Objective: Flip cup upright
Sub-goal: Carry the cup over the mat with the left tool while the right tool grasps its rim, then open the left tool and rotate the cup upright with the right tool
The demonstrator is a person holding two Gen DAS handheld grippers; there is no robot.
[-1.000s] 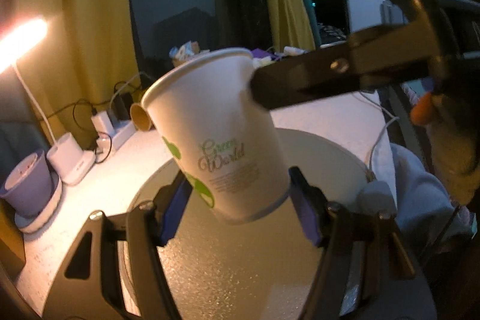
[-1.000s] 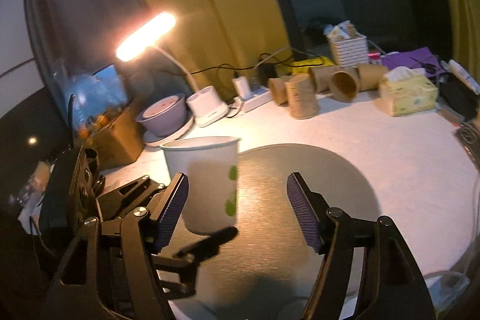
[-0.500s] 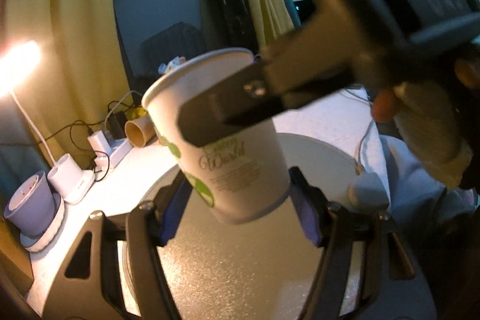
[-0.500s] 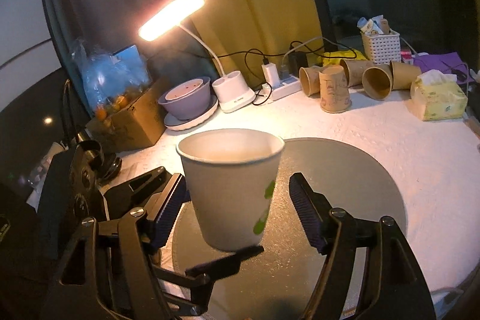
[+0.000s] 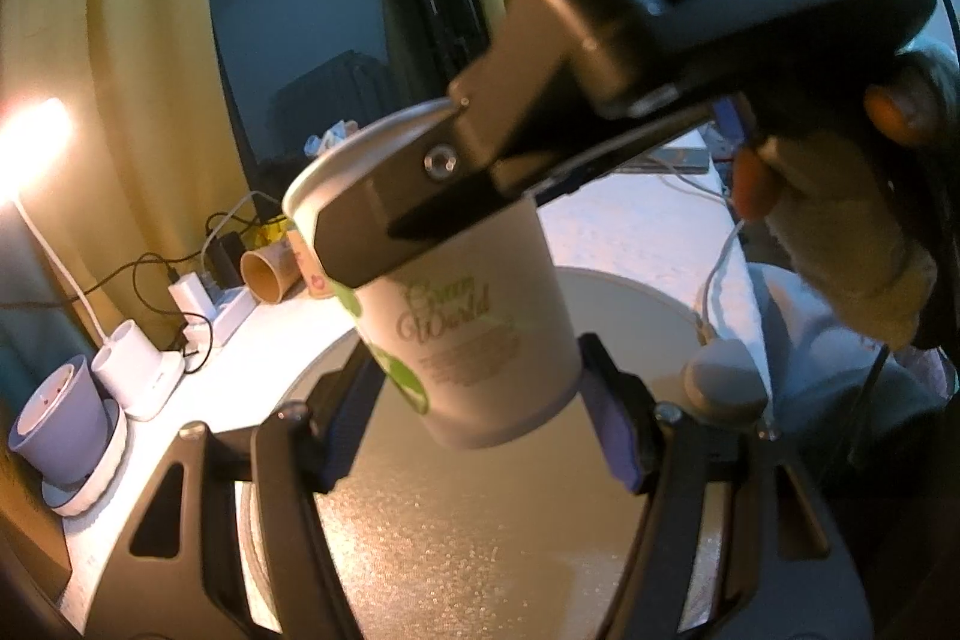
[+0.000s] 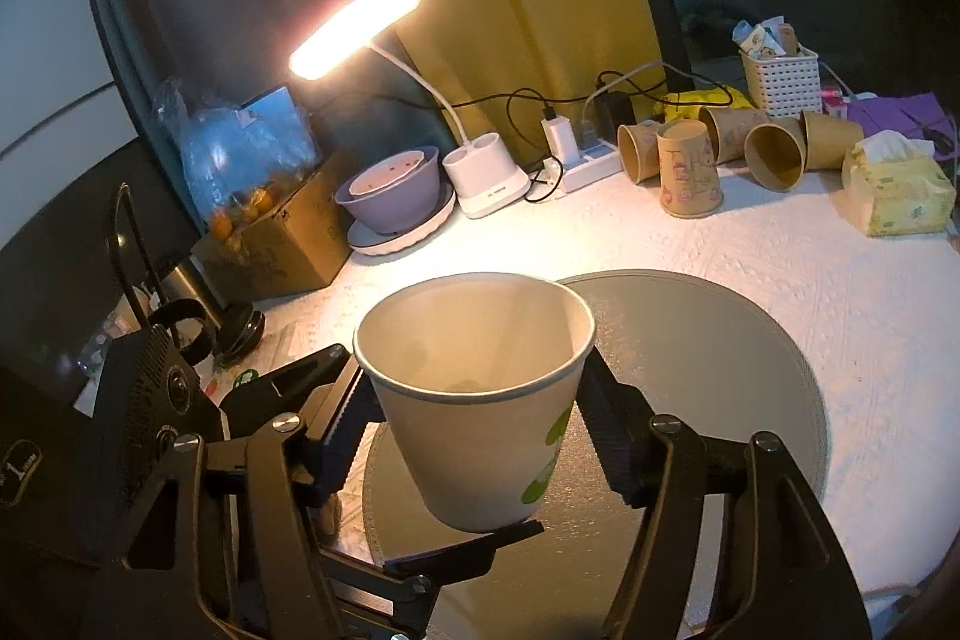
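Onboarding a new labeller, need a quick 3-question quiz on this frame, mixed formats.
1. True or false: the paper cup has its mouth facing down.
2. What lies below the cup? A) grey round mat B) tissue pack C) cardboard box
3. Which gripper sits nearer the cup's rim?

Key: 1 false, the mouth faces up. 2 A. 3 the right gripper.

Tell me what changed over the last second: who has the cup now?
The right gripper came in from hovering open near the white paper cup and now brackets it on both sides; whether it grips is unclear. The left gripper stayed closed on the cup's lower half, mouth up, above the grey round mat. The lamp and brown cups at the back are unmoved.
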